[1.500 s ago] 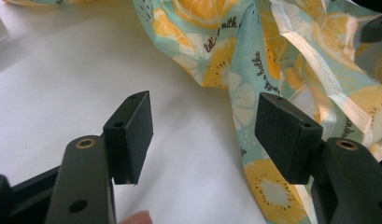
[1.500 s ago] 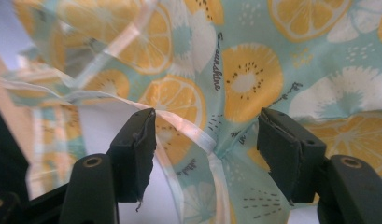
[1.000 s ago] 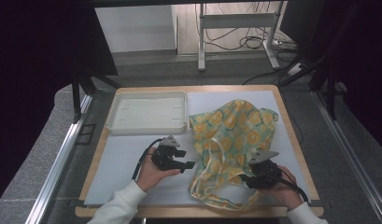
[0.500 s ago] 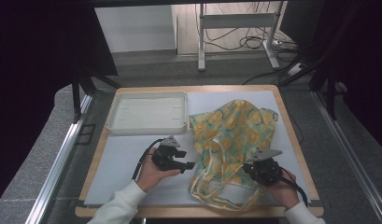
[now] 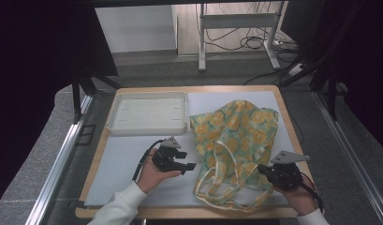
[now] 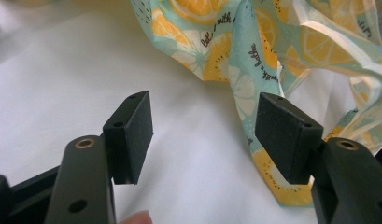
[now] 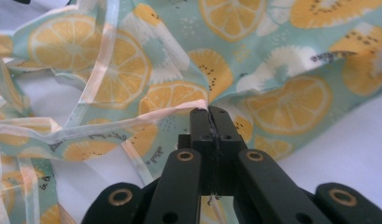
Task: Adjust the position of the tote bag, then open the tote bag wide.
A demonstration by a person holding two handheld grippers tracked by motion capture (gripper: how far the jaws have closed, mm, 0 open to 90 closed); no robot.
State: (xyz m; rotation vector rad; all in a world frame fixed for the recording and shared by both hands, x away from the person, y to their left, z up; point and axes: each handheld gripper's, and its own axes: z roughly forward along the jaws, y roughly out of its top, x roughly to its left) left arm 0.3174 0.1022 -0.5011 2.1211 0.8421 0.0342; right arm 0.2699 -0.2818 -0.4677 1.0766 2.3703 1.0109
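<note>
A lemon-print cloth (image 5: 236,136) with pale trim straps lies crumpled on the white mat's right half. My right gripper (image 5: 261,169) is at the cloth's near right edge. Its jaws have just closed, and in the right gripper view the gripper (image 7: 209,112) is shut on the pale trim of the cloth (image 7: 272,60). My left gripper (image 5: 187,168) rests on the mat just left of the cloth, pointing toward it. In the left gripper view this gripper (image 6: 205,126) stands open with bare mat between the pads. The cloth (image 6: 244,51) lies beyond and beside its right pad.
A shallow white tray (image 5: 147,112) sits at the back left of the mat (image 5: 119,164). The wooden table edge (image 5: 292,126) runs close along the cloth's right side. Loose strap loops (image 5: 212,192) trail toward the front edge.
The right gripper's jaws have closed on the cloth's trim and it has shifted slightly right, tugging the edge with it. The left gripper has stayed put.
</note>
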